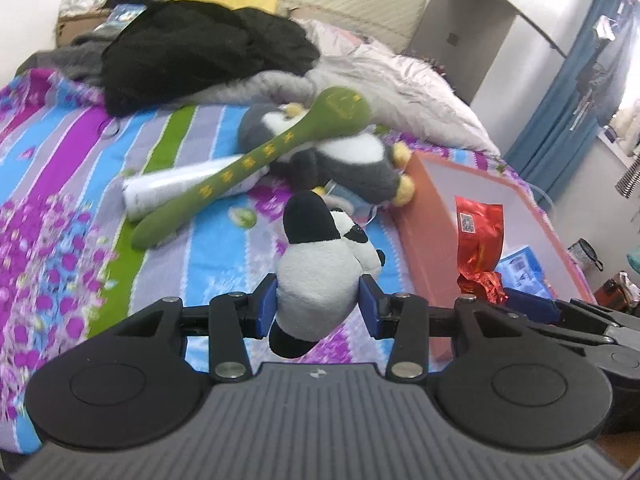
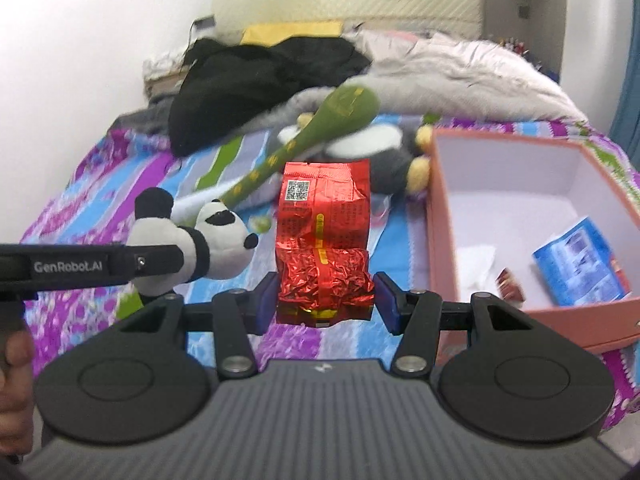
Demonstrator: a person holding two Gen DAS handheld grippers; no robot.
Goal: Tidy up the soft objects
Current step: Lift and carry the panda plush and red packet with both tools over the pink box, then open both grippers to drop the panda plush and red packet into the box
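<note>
My left gripper [image 1: 318, 304] is shut on a small black-and-white panda plush [image 1: 320, 272] and holds it above the bed; it also shows in the right wrist view [image 2: 192, 248]. My right gripper [image 2: 325, 300] is shut on a red foil packet [image 2: 324, 244], upright beside the box; the packet also shows in the left wrist view [image 1: 478, 244]. A long green plush stick [image 1: 256, 160] lies across a grey penguin plush [image 1: 344, 160] further back on the bed. An open pink box [image 2: 440, 216] stands at the right.
The box holds a blue packet [image 2: 580, 264] and small items. A white tube [image 1: 168, 192] lies under the green stick. Black clothing [image 1: 200, 48] and a pale quilt [image 1: 400, 80] are piled at the head of the striped bed [image 1: 60, 200].
</note>
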